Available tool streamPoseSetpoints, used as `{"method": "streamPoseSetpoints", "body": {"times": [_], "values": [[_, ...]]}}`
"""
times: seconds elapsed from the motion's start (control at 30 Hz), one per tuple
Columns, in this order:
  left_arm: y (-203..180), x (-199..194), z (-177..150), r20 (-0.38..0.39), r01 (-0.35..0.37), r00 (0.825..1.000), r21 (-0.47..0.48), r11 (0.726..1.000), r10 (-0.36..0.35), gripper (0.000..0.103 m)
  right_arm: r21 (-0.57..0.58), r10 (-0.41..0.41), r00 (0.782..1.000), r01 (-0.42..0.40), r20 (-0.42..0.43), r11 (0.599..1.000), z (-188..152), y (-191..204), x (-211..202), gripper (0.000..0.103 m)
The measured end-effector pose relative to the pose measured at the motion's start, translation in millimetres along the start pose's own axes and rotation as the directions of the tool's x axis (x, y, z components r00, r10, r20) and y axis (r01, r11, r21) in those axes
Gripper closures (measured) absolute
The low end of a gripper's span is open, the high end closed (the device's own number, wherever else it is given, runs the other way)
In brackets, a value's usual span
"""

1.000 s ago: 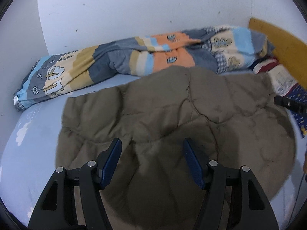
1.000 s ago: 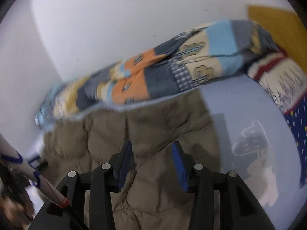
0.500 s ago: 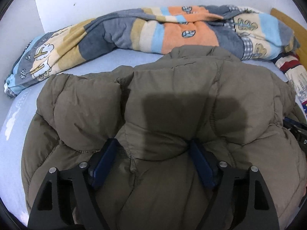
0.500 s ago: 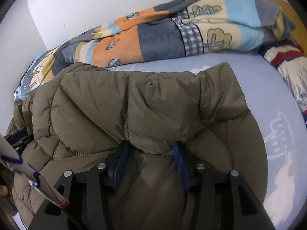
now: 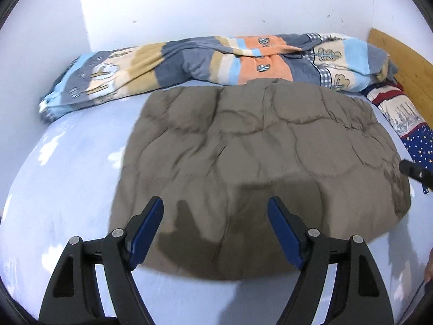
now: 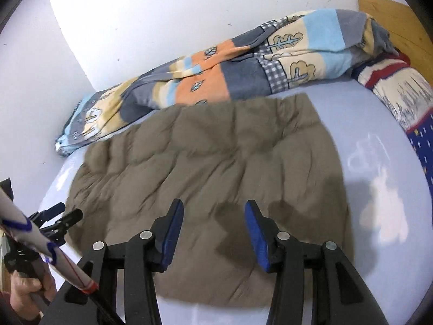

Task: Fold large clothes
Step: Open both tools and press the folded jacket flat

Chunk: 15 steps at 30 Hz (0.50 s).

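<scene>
A brown padded jacket (image 5: pixel 257 168) lies folded flat on the pale blue bed sheet (image 5: pixel 59 178), just in front of a rolled patterned blanket (image 5: pixel 216 59), while the left gripper (image 5: pixel 215 230) and right gripper (image 6: pixel 213 233) hover above its near edge, both spread apart and holding nothing.

Left claw (image 5: pixel 215 233) agape; right claw (image 6: pixel 213 235) narrower, empty.

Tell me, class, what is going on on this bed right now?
A person holding a two-finger gripper in each hand is folding a puffy olive-brown jacket on a light blue bed sheet. The jacket lies flat in a folded bundle. Neither the left gripper nor the right gripper holds it; their fingers stand apart above its near edge. A patchwork quilt lies bunched along the white wall behind.
</scene>
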State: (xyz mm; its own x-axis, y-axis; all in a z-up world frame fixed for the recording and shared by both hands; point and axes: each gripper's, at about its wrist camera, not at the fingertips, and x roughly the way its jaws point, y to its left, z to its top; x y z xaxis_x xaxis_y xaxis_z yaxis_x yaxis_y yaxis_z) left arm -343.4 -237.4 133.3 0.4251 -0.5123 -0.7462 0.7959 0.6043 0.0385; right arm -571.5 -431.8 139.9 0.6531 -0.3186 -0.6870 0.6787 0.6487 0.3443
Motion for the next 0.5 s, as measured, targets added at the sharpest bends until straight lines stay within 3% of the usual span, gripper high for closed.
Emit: {"method": "streamPoseSetpoints", "body": {"times": [0.13,0.23,0.33,0.4,0.5], "values": [[18,-11,-14,0.040,-0.053,0.998,-0.065,0.996,0.056,0.024,0.000,-0.036,0.999,0.036,0.025,0.999,-28,24,-17,0.052],[29,-4,-21,0.040,-0.038,0.998,-0.106,0.994,0.042,0.024,-0.027,-0.045,0.999,0.046,0.031,0.999,-36,36,-15,0.052],[27,10,-23,0.020,-0.066,0.997,-0.067,0.996,0.068,0.024,-0.085,-0.062,0.998,0.064,0.028,0.994,-38,44,3,0.052],[26,26,-24,-0.015,-0.091,0.996,-0.045,0.995,0.091,0.024,-0.115,-0.083,0.996,0.085,0.017,0.990,-38,44,19,0.052],[35,49,-27,-0.103,-0.085,0.992,-0.086,0.993,0.076,0.024,-0.113,-0.085,0.995,0.079,-0.048,0.990,-41,37,48,0.052]]}}
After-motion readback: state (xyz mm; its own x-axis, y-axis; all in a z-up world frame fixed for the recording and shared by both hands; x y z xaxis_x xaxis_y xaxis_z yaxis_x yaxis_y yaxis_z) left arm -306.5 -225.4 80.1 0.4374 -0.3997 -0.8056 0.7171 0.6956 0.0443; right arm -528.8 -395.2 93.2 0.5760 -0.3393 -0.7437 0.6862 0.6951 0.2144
